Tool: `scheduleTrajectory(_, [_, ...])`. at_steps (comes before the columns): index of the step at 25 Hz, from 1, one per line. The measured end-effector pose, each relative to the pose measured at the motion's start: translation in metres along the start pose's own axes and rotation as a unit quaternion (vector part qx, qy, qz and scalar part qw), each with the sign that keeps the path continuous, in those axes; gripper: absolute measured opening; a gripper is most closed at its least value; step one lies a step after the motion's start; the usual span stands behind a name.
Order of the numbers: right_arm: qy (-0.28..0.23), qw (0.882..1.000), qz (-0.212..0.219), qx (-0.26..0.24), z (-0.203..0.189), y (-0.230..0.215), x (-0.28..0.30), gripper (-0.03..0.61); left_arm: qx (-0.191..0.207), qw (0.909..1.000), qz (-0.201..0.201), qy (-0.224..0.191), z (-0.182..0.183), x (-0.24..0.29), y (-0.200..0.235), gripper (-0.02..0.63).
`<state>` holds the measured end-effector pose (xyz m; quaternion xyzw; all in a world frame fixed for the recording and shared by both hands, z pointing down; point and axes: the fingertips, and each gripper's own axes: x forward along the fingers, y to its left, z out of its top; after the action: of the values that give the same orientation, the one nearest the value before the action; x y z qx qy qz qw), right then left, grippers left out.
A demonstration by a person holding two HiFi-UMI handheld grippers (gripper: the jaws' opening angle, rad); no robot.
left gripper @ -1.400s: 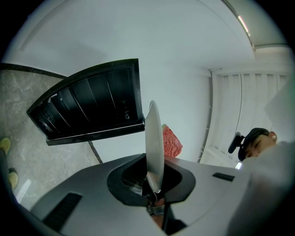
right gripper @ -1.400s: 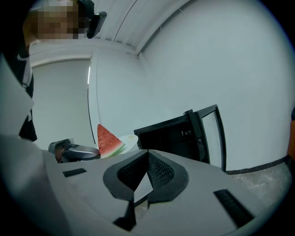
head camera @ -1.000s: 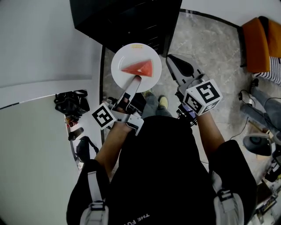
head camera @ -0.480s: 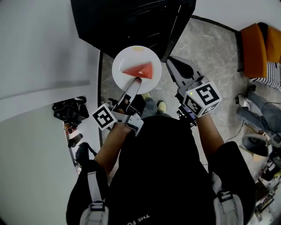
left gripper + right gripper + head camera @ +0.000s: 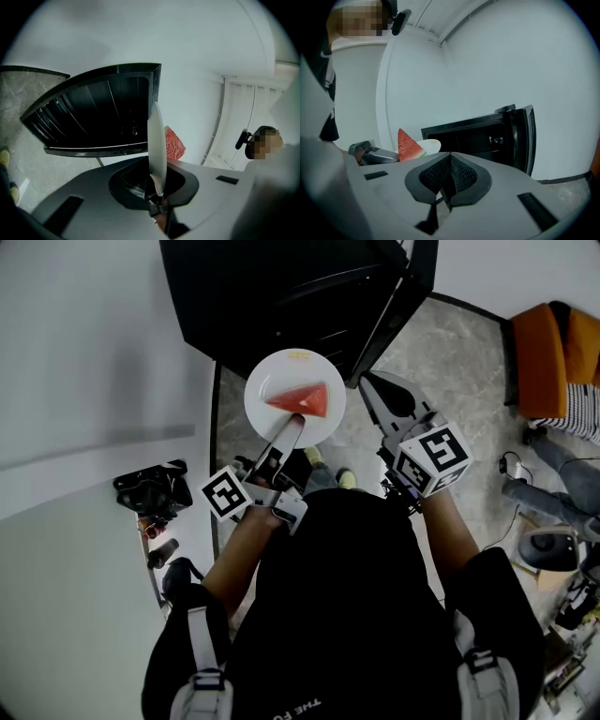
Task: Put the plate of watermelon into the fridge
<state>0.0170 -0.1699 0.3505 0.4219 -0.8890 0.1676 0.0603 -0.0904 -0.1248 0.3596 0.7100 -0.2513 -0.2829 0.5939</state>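
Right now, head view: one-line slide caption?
Left tool grips the plate with a watermelon slice before the open black fridge; right tool shut, empty.

The watermelon (image 5: 302,399) lies on the plate (image 5: 270,381), just before the fridge (image 5: 281,296), left of the right gripper (image 5: 369,385).
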Motion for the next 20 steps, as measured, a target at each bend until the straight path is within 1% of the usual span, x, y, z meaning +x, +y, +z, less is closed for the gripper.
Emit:
scheduleTrajectory(8, [-0.007,1.000,-0.009,-0.003,0.005,-0.004,0.005,0.014,0.000,0.9999,-0.006,0.009,0.006,0.004,0.001,0.034])
scheduleTrajectory(12, [-0.003,1.000,-0.012,-0.001,0.004,-0.006,0.027,0.015,-0.002,0.9999,-0.008,0.010,0.028,0.008,0.009,0.034])
scheduleTrajectory(15, [0.002,1.000,-0.016,0.001,0.003,-0.008,0.045,0.014,-0.010,0.9999,-0.009,0.008,0.043,0.011,0.016,0.034])
scheduleTrajectory(20, [0.005,1.000,-0.018,-0.005,0.007,-0.002,0.055,0.014,-0.014,0.9997,-0.009,0.015,0.052,0.008,0.020,0.034])
